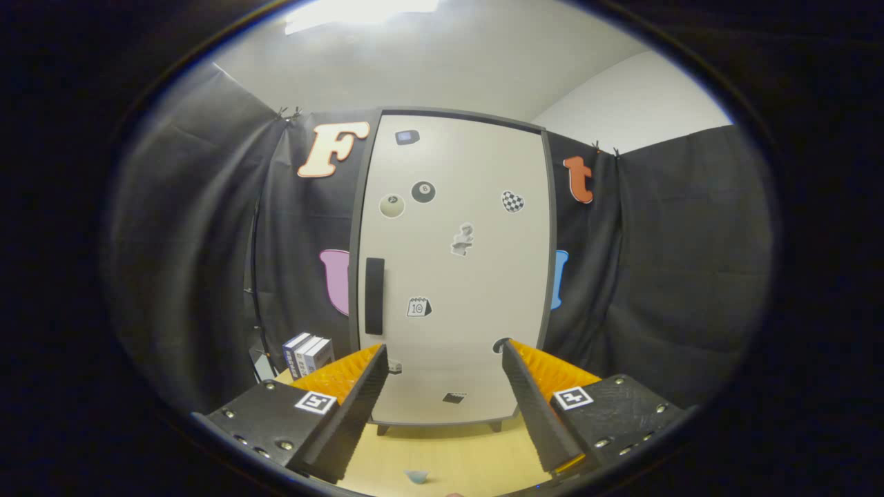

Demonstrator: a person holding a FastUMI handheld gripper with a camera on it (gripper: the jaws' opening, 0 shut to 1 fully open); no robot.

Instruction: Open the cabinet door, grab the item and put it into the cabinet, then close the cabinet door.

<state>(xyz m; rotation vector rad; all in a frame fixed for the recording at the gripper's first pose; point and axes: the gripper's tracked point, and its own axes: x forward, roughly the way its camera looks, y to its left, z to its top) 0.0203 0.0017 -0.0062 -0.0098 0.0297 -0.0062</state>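
Right now the gripper (442, 359) hangs with fingers spread, empty, facing the closed cabinet door (452, 269). Best approach: hook the dark handle (374, 295) near the door's left edge. A small blue item (416, 475) lies on the table's (456, 455) near edge.

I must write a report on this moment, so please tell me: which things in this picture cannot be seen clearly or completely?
- Inside of the cabinet: hidden by its shut door, gripper view.
- Books left of the cabinet: partly covered by a finger of the open, empty gripper.
- Small pale blue thing on the table, between the fingers: cut off and too small to identify.
- Stickers on the door low down: partly hidden by the fingertips.
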